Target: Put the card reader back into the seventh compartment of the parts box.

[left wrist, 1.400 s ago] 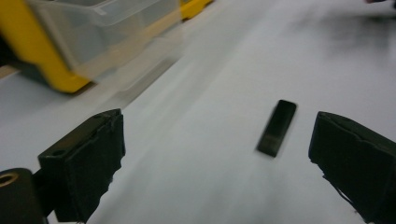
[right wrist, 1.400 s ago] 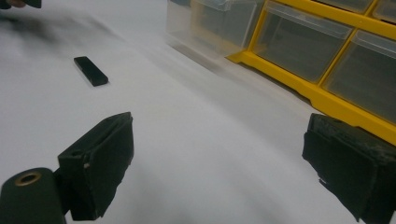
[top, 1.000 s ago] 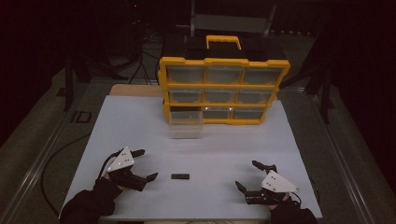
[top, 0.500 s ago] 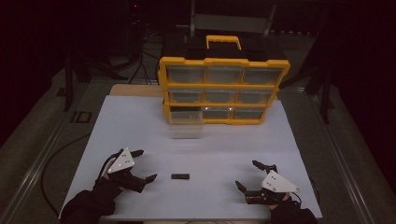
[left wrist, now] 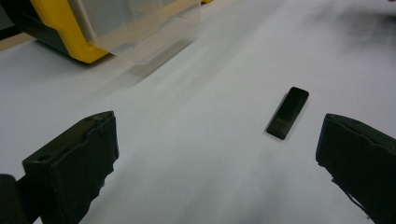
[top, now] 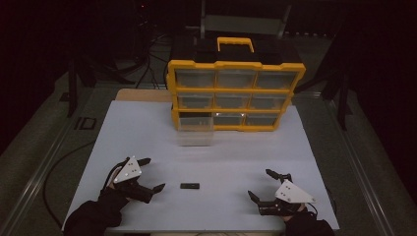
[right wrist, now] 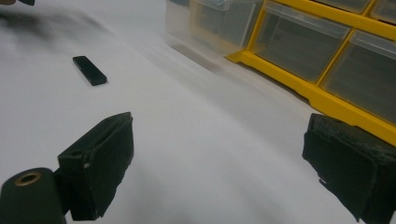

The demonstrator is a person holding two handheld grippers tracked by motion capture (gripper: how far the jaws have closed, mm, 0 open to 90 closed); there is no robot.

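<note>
A small flat black bar [top: 190, 186] lies on the white table near its front edge; it also appears in the left gripper view as the black bar [left wrist: 288, 113] and far off in the right gripper view [right wrist: 89, 70]. My left gripper [top: 151, 174] stands open just left of the bar, jaws wide, nothing between them. My right gripper [top: 260, 183] is open at the front right, well apart from the bar. A yellow drawer organiser [top: 236, 91] stands at the back, and a clear drawer [top: 195, 131] is out of its bottom-left slot, on the table.
The white table [top: 147, 128] ends close behind both hands. A black handle-topped lid with a yellow handle [top: 235, 44] crowns the organiser. Dark stands and cables surround the table at the back and left.
</note>
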